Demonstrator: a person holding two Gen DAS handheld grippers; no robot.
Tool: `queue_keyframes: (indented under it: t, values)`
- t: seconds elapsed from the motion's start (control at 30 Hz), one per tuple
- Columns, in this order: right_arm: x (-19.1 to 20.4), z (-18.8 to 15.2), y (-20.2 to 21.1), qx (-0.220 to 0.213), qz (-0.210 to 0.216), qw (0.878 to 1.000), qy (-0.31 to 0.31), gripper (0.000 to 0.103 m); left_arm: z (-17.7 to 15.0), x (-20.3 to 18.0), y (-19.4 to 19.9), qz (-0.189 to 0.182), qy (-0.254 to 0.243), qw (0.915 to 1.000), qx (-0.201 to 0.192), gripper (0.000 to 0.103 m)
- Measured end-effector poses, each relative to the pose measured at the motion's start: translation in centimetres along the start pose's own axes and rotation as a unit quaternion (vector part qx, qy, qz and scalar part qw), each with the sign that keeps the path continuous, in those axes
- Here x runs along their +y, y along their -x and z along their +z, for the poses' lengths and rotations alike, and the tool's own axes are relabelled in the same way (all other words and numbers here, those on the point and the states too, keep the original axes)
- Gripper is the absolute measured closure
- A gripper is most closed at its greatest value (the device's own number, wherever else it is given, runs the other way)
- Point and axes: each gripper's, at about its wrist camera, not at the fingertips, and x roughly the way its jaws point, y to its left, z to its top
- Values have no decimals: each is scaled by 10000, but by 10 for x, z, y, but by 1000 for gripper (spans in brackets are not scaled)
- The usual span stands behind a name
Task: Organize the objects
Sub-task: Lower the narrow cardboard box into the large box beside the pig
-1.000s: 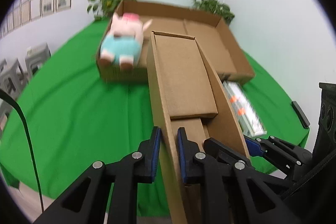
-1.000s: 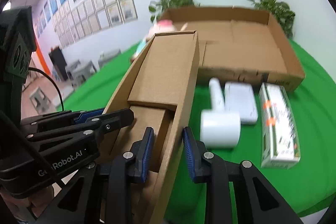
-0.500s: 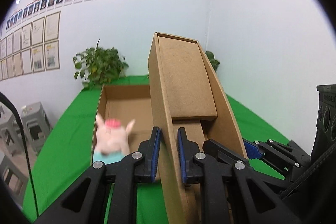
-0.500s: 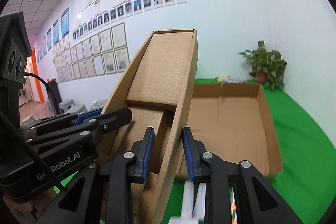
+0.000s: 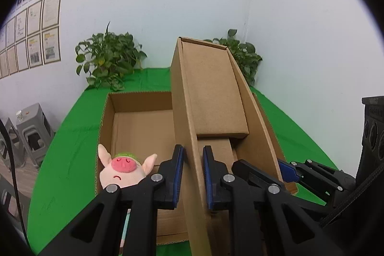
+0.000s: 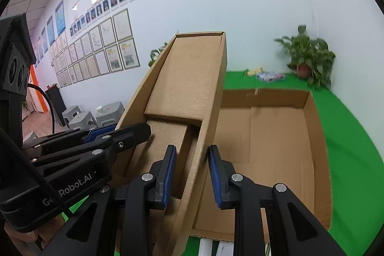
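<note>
Cardboard filled most of what I saw from both wrists. My left gripper [image 5: 192, 178] was pinched nearly closed on the left side wall of the narrow cardboard box [image 5: 211, 92], one blue pad on either face of that thin wall. My right gripper [image 6: 189, 175] was clamped the same way on the box's right side wall, its pads a little further apart but pressing the cardboard between them. Each gripper showed in the other's view, so I held the box from both sides at its near end.

The narrow cardboard box was open-topped, long and plain brown, with tall side walls that sloped down toward me. A folded flap lay flat along its floor, with a second, lower panel nearer my pads. It was raised off the green tabletop [image 5: 72, 136], far end tipped upward, hanging above the near part of the large shallow cardboard tray [image 6: 276, 136].

That tray lay flat on the tabletop with low walls and a creased floor. A plush pig [image 5: 122, 170], pink with a red snout, sat at its near left corner, just beside my left gripper's outer finger. Potted plants [image 5: 108, 61] stood at the back of the tabletop against the white wall [image 5: 192, 4].
</note>
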Motion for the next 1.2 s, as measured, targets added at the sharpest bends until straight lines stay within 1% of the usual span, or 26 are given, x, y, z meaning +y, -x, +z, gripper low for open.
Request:
queue_keyframes:
  t: [0.13, 0.27, 0.5, 0.6, 0.77, 0.9, 0.93, 0.97, 1.07, 1.1, 1.2]
  values:
    - [-11, -7, -37, 179, 57, 9998, -70, 78, -9, 7, -20, 64, 72, 9997, 211, 88]
    - [-23, -24, -73, 293, 150, 9992, -218, 79, -17, 16, -40, 172, 129, 9991, 376, 88]
    - [-44, -57, -144, 515, 311, 9974, -391, 80, -40, 33, -81, 437, 195, 9956, 806, 89]
    - [-48, -72, -172, 577, 292, 9971, -406, 81, -50, 37, -95, 497, 234, 9938, 969, 89]
    - [-55, -91, -215, 867, 194, 9945, -546, 84, -66, 47, -117, 543, 264, 9896, 1308, 88]
    - [-57, -98, -231, 878, 153, 9941, -620, 88, -70, 46, -114, 544, 168, 9917, 1151, 85]
    - [-57, -97, -237, 920, 58, 9938, -618, 97, -71, 44, -112, 576, 121, 9918, 1133, 83]
    - [-63, -99, -236, 977, -61, 9937, -540, 99, -70, 43, -111, 563, 54, 9925, 1087, 83]
    - [-74, -102, -250, 1122, -119, 9919, -590, 99, -70, 37, -97, 656, -176, 9938, 882, 83]
    - [-75, -102, -253, 1162, -129, 9911, -631, 99, -69, 39, -91, 640, -173, 9947, 781, 84]
    - [-67, -101, -263, 1220, -412, 9907, -437, 98, -67, 46, -73, 614, -118, 9962, 604, 84]
